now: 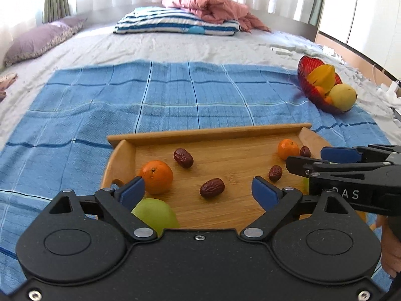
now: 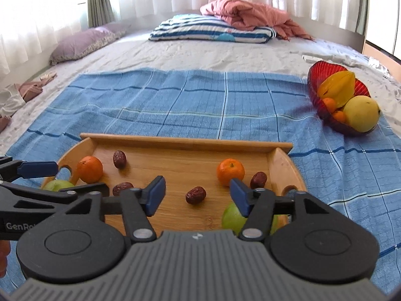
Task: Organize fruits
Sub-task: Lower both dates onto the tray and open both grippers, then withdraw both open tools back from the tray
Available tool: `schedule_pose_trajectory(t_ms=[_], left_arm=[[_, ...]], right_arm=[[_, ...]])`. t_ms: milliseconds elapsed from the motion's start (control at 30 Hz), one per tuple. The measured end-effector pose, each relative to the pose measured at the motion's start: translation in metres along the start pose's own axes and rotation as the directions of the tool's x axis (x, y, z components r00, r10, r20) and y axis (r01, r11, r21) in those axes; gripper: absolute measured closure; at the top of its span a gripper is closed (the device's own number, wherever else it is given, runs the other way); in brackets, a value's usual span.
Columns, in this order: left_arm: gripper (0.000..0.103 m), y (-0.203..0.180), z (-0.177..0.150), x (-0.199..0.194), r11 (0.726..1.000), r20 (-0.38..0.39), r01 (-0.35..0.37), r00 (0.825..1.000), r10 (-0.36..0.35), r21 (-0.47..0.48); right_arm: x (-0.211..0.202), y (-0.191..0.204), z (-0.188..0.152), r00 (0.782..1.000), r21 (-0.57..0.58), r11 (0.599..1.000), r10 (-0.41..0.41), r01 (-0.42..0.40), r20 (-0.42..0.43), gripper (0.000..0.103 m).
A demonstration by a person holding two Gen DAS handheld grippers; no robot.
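Observation:
A wooden tray (image 1: 208, 131) (image 2: 185, 141) lies on a blue checked cloth (image 1: 150, 95). In it are two mandarins (image 1: 156, 176) (image 1: 288, 148), several brown dates (image 1: 212, 187) (image 2: 195, 195) and two green fruits (image 1: 155, 214) (image 2: 233, 218). My left gripper (image 1: 198, 190) is open and empty above the tray's near left, over a date. My right gripper (image 2: 196, 195) is open and empty above the tray's near right, a date between its fingers in view. A red bowl (image 1: 307, 71) (image 2: 318, 71) holds a star fruit, a yellow pear and small oranges.
The cloth lies on a bed with a purple pillow (image 1: 37, 41), a striped folded blanket (image 1: 175, 23) and a pink quilt (image 1: 213, 6) at the far end. Crumpled clothes (image 2: 27, 90) lie at the left edge. Curtains hang behind.

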State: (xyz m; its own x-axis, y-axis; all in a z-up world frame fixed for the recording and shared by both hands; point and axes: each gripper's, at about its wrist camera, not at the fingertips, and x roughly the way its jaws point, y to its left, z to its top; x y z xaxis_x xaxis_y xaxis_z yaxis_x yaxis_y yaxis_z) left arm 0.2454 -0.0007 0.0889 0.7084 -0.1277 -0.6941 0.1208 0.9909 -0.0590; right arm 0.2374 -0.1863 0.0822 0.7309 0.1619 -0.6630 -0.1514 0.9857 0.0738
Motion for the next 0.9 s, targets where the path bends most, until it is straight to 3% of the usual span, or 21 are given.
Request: schedule_pose_trajectory(t_ms=[200, 900], left_arm=[[0.008, 0.0, -0.006, -0.022, 1.0, 0.044, 0.008, 0.999, -0.008, 0.009], [0.007, -0.012, -0.059, -0.078, 1.0, 0.167, -0.005, 0.986, 0.003, 0.013]], right_arm=[[-0.019, 0.0, -0.005, 0.998, 0.014, 1.0, -0.014, 0.013, 0.066, 0.018], [-0.068, -0.006, -0.054, 0.98, 0.061, 0.997, -0.048, 0.037, 0.193, 0.012]])
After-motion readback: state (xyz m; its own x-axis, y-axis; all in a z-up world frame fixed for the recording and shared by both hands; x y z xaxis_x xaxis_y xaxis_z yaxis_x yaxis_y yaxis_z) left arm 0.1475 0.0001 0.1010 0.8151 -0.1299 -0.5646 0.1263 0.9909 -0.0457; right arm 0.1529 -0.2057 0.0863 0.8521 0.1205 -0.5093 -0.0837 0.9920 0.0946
